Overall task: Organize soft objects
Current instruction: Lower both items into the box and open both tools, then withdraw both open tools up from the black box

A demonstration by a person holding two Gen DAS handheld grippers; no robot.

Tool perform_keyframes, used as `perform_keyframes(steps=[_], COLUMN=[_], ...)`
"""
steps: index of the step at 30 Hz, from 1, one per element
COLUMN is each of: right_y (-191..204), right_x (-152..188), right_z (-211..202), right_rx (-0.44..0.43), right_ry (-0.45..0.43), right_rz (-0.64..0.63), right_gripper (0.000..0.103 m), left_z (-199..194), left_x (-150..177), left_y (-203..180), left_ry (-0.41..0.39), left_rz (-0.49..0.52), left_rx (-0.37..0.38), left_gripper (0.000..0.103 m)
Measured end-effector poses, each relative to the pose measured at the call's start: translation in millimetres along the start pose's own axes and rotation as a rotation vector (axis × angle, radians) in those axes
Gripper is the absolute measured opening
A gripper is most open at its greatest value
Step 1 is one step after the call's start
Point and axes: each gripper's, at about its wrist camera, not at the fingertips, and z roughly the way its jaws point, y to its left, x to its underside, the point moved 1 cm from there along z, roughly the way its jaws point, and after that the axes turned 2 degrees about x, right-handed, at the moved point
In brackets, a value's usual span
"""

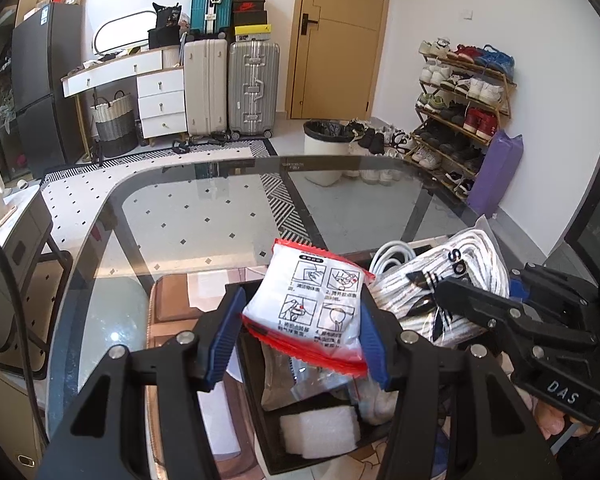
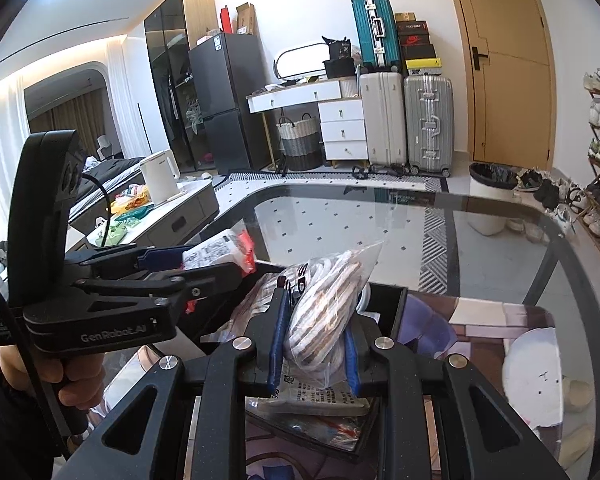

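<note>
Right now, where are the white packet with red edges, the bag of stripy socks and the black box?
white packet (image 1: 312, 308), left wrist view, printed face.
bag of stripy socks (image 2: 324, 312), right wrist view, bulging middle.
black box (image 1: 256, 360), left wrist view, left wall.

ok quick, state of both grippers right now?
Left gripper: closed on the white packet with red edges, above the black bin.
Right gripper: closed on the clear bag of white striped fabric.
</note>
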Motion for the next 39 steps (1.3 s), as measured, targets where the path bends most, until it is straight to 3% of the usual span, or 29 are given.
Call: perform_keyframes(steps=[10, 15, 18, 24, 29, 39], right_y=[-6.8, -11.0, -19.4, -25.2, -21.3, 0.0], right_x=[8.2, 12.2, 13.3, 17.9, 26.8, 43.6], right_z=[12.5, 5.1, -3.3, -21.0, -36.2, -49.8], right_rx=[0.002, 0.028, 0.042, 0.057, 0.053, 0.027], right_ry=[0.034, 0.013, -0.009, -0.037, -0.068, -0.112], right_rz=[0.016, 0.003, 0.013, -0.005, -0.019, -0.061], right_gripper=[0.027, 0.067, 0.076, 0.094, 0.101, 0.102], left_z=[13.7, 9.2, 4.5, -14.5, -27.0, -46.2], left_x=[10.5, 13.2, 14.9, 20.7, 28.8, 53.1], left_y=[-7.6, -11.1, -14.3, -18.9, -16.1, -9.1], left_ry=[0.037, 0.038, 0.034, -0.009, -0.034, -0.085], left_rz=[0.022, 0.039, 0.051, 0.051, 0.031, 0.001], left_rx=[-0.001, 0.000, -0.002, -0.009, -0.025, -0.084], left_gripper=[0.056, 0.060, 0.066, 0.088, 0.102, 0.103])
